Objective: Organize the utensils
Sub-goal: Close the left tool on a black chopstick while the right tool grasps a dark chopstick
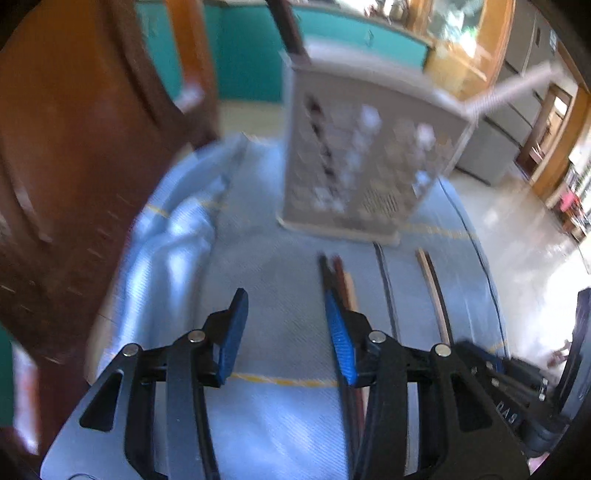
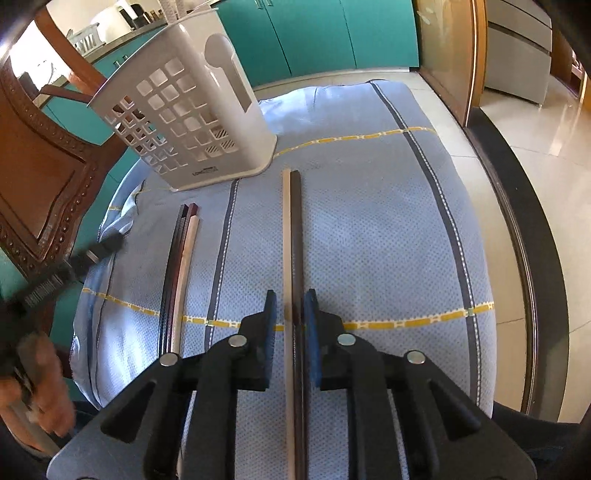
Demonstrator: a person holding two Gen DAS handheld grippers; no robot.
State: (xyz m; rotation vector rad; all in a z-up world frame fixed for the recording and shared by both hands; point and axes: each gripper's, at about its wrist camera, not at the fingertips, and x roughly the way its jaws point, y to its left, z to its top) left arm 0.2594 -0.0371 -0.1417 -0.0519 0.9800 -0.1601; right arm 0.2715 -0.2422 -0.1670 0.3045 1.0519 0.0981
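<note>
A white perforated utensil holder [image 2: 192, 122] [image 1: 362, 155] stands upright at the back of the blue cloth [image 2: 369, 240]. A light and a dark chopstick [image 2: 291, 229] lie side by side on the cloth and run between the fingers of my right gripper [image 2: 291, 314]. Its jaws stand narrowly open, with a thin gap at the left pad. To the left lies a bundle of three chopsticks [image 2: 181, 258] [image 1: 338, 280]. My left gripper [image 1: 286, 317] hovers open and blurred over the cloth with nothing between its pads. The bundle lies beside its right finger [image 1: 340, 332].
A carved wooden chair [image 2: 40, 166] [image 1: 74, 147] stands close on the left. A person's hand [image 2: 40, 380] holds the left gripper there. The table's dark rim [image 2: 517, 229] runs down the right, with tiled floor beyond. Teal cabinets [image 2: 314, 33] stand behind.
</note>
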